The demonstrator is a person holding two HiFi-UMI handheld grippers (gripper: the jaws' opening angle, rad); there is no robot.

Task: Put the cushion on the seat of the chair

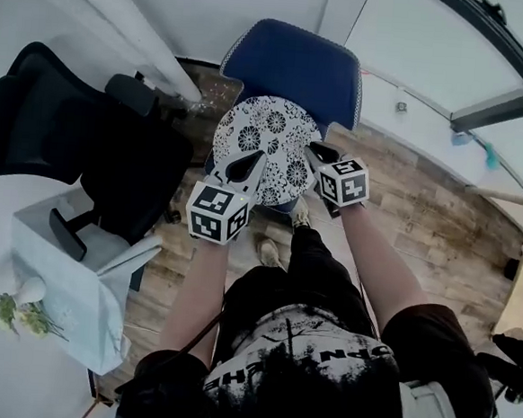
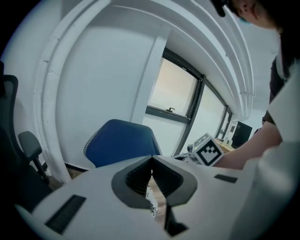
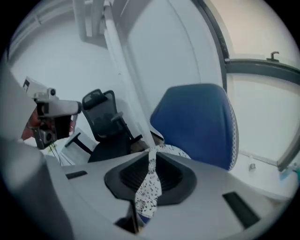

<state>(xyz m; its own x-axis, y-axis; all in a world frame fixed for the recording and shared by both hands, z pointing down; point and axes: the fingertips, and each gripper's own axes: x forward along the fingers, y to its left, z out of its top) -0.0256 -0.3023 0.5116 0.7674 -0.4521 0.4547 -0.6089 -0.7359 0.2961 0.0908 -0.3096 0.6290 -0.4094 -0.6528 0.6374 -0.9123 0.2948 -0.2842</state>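
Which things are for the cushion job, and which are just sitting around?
For the job: patterned cushion; blue chair; left gripper and right gripper, both clamped on the cushion's edge.

Just sitting around: black office chair; white table; flowers.

A black office chair (image 1: 60,134) stands beside a white table (image 1: 83,300).
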